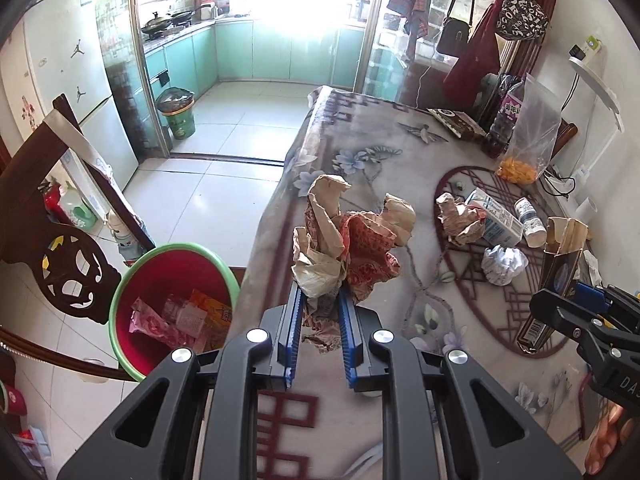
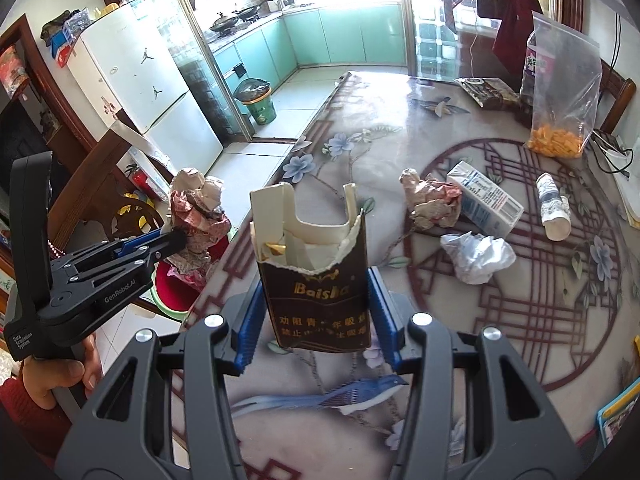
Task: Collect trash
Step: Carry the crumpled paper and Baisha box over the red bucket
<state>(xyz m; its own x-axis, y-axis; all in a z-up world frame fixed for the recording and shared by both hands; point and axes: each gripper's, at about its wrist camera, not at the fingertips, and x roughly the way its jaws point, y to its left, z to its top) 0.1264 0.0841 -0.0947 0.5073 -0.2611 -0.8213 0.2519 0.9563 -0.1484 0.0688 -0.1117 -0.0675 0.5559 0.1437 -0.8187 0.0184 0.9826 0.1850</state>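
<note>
My left gripper [image 1: 320, 304] is shut on a crumpled red-and-tan paper wrapper [image 1: 348, 236], held above the table's left edge, right of the red bin with a green rim [image 1: 176, 300]. The wrapper [image 2: 196, 220] and left gripper [image 2: 176, 240] also show in the right wrist view. My right gripper [image 2: 316, 280] is shut on a torn dark brown cigarette pack [image 2: 316, 272], held upright above the table; it also shows in the left wrist view [image 1: 560, 256]. On the table lie another crumpled wrapper [image 2: 430, 202], a small milk carton [image 2: 486, 200], a white crumpled paper ball [image 2: 476, 256] and a small white bottle [image 2: 554, 206].
The table [image 2: 400, 148] has a floral cover. A clear bag of orange snacks [image 2: 558, 136] and a dark packet [image 2: 486, 92] stand at its far right. A carved wooden chair [image 1: 60, 220] stands by the red bin. A green bin [image 1: 178, 114] sits by the kitchen door.
</note>
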